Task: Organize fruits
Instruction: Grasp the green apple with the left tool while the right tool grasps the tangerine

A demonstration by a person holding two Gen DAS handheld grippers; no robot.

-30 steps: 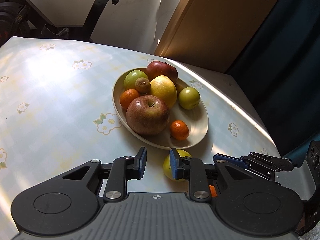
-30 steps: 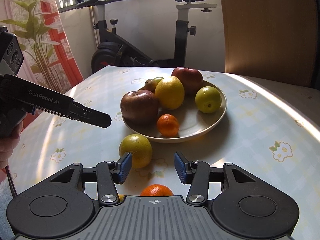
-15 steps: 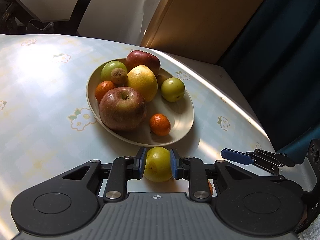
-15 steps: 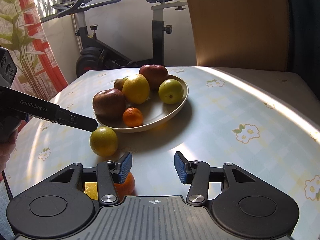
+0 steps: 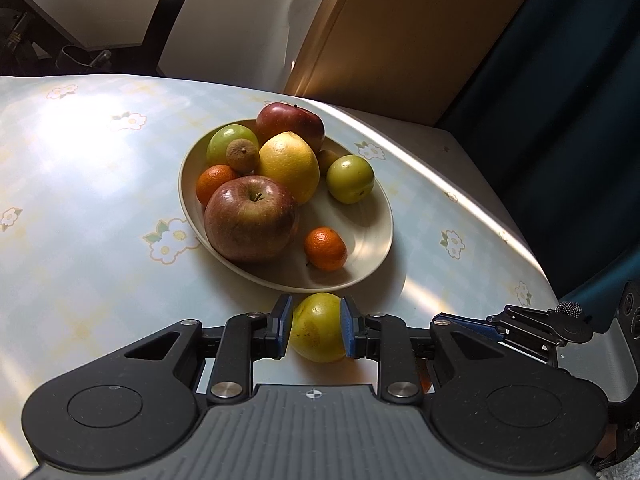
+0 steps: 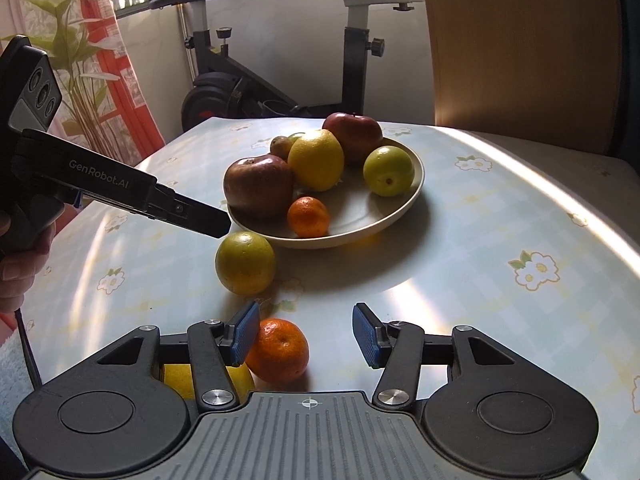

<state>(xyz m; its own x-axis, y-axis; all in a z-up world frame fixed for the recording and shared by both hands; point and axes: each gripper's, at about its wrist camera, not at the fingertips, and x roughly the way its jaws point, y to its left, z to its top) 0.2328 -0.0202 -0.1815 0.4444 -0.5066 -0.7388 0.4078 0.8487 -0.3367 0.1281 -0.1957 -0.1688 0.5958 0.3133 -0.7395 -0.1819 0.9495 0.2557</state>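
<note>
Yellow-green citrus (image 5: 318,328), faintly speckled, sits between left jaws.

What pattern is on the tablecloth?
Pale checks with white flowers on the tablecloth; clearest in the right wrist view.

Yellow-green citrus (image 5: 318,328) on table beside fruit-filled bowl (image 5: 380,248), mandarin (image 6: 278,350) nearby

One readable marking only.
"GenRobot.AI", printed in pale letters along the black side of the left tongs (image 6: 188,216).
</note>
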